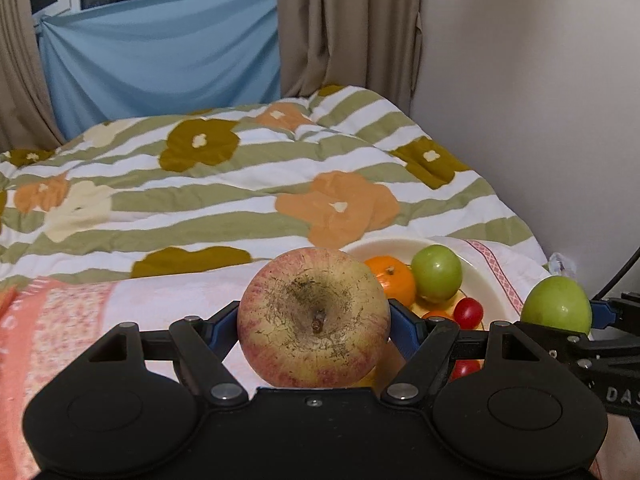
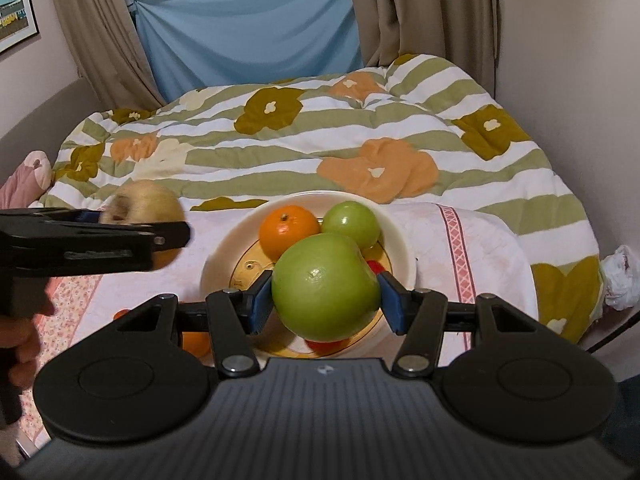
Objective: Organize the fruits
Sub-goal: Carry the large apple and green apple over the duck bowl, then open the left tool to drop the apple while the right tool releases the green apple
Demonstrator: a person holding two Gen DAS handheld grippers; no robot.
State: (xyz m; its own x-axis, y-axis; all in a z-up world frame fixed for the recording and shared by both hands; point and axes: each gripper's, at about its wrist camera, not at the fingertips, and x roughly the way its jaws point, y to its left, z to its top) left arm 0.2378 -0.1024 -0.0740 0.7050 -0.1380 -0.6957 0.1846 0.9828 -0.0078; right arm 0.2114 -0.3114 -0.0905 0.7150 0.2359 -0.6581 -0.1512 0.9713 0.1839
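The left tool (image 1: 314,320) is clamped on a large red-and-yellow apple (image 1: 314,318), its blue pads (image 1: 404,322) pressing the fruit's two sides, stem end facing the camera; the tool is held roughly level, above a pink-and-white towel (image 1: 72,320) spread over the bed, just left of the cream plate (image 1: 486,280). From the right wrist view that same left tool (image 2: 168,236) reaches in from the left edge, pointing toward the plate, with the apple (image 2: 140,204) in its tip and the person's left hand (image 2: 24,344) wrapped around the handle below. The right tool (image 2: 326,298) is closed on a big green apple (image 2: 326,286), gripped side to side between its blue pads (image 2: 262,298), and it is tilted downward so that the fruit hangs directly over the near part of the plate (image 2: 224,248). In the plate sit an orange (image 2: 288,230) and a smaller green apple (image 2: 352,222), touching each other at the far side, with red cherry tomatoes (image 1: 469,312) nearer the front, partly hidden behind the held fruit. In the left wrist view the right tool (image 1: 560,312) shows at the right edge with its green apple. Another orange (image 2: 196,344) lies on the towel just left of the plate. A floral striped duvet (image 2: 320,136) covers the bed behind, under blue cloth (image 2: 248,28) and beige curtains (image 2: 432,12)
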